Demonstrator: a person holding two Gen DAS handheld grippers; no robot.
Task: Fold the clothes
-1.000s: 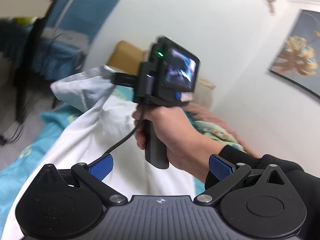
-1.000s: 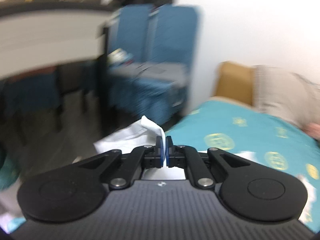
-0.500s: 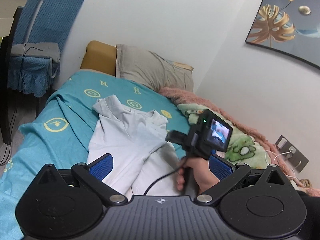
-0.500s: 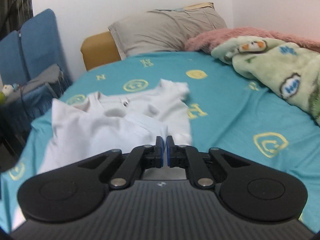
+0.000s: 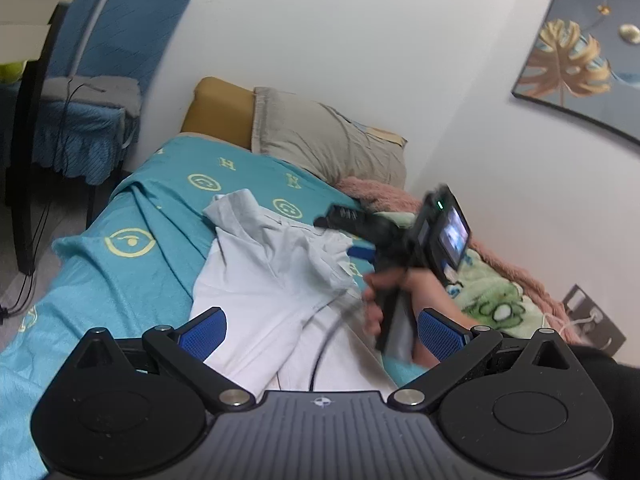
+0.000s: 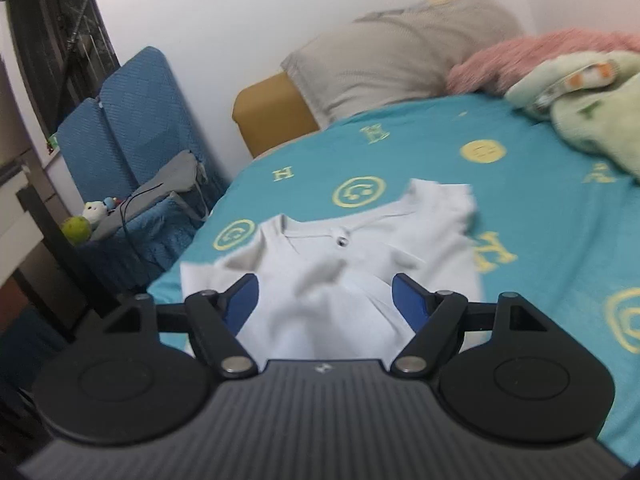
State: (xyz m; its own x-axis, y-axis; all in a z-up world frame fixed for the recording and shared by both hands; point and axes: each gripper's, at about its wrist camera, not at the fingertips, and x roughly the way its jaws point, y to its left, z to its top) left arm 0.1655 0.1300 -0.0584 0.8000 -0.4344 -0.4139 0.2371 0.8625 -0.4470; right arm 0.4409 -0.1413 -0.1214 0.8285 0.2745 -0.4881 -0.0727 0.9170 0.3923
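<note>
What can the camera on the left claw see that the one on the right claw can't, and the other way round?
Only the left wrist view shows the leaf painting on the wall, the wall socket, and the person's hand holding the right claw from outside.

Only the right wrist view shows the small toys on the blue chair, and the shirt's button.

Both show the white shirt lying on the teal bedsheet, the grey pillow, and open claws.

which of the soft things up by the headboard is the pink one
The fuzzy blanket, bunched between the grey pillow and the green cartoon-print blanket.
</note>
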